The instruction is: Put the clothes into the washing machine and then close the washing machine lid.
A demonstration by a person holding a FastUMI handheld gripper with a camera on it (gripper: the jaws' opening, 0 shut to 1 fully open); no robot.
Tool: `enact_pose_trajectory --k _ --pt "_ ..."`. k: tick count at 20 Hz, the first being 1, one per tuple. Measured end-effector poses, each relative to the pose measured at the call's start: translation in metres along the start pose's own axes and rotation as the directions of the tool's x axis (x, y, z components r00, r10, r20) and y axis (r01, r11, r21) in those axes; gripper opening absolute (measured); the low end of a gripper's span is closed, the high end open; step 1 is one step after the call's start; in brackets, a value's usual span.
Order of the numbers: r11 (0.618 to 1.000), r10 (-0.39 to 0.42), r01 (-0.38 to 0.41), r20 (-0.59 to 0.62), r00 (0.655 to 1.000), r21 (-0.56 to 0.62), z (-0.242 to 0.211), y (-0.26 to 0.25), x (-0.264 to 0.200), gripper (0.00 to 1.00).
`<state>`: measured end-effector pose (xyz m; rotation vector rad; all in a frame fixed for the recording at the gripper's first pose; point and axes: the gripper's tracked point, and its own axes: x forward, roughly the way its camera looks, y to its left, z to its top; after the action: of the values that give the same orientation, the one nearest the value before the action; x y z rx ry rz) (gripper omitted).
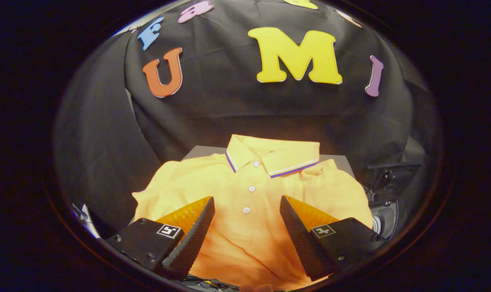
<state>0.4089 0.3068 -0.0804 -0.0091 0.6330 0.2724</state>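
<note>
A yellow-orange polo shirt point(249, 190) with a striped collar and white buttons lies spread over a grey surface point(201, 152). My gripper point(247, 205) hangs just above the shirt's button placket, open wide, its two black ribbed fingers point(197, 231) standing on either side of the placket with only cloth below them. Whether the fingertips touch the fabric I cannot tell. To the right of the shirt, partly hidden, sits a dark machine part with a round opening point(385, 221), possibly the washing machine.
The black cloth wall rises close behind the shirt and wraps around on the left. A dark bracket-like piece point(391, 172) stands at the right, above the round opening. Something white point(85, 219) pokes out at the lower left.
</note>
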Motion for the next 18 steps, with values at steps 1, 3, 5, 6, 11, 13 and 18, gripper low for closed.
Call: enact_pose_trajectory --k 1,3,5,6,11,13,18 --pt "1.000 -0.005 0.005 -0.016 1.000 -0.008 -0.003 0.001 0.004 1.00" --pt "0.999 -0.021 0.019 -0.048 0.999 -0.049 -0.011 0.000 0.013 1.00" --pt "0.993 -0.043 0.037 -0.045 0.998 -0.111 -0.012 -0.002 0.017 1.00" --pt "0.991 -0.040 0.034 -0.048 0.998 -0.131 -0.011 0.000 0.017 1.00" --pt "0.988 -0.027 0.014 -0.086 0.996 -0.153 -0.012 -0.001 0.019 1.00" --pt "0.986 -0.017 0.002 -0.095 0.995 -0.165 -0.012 -0.001 0.019 1.00" --pt "0.976 0.054 -0.082 -0.141 0.989 -0.200 -0.014 0.001 0.017 0.76"
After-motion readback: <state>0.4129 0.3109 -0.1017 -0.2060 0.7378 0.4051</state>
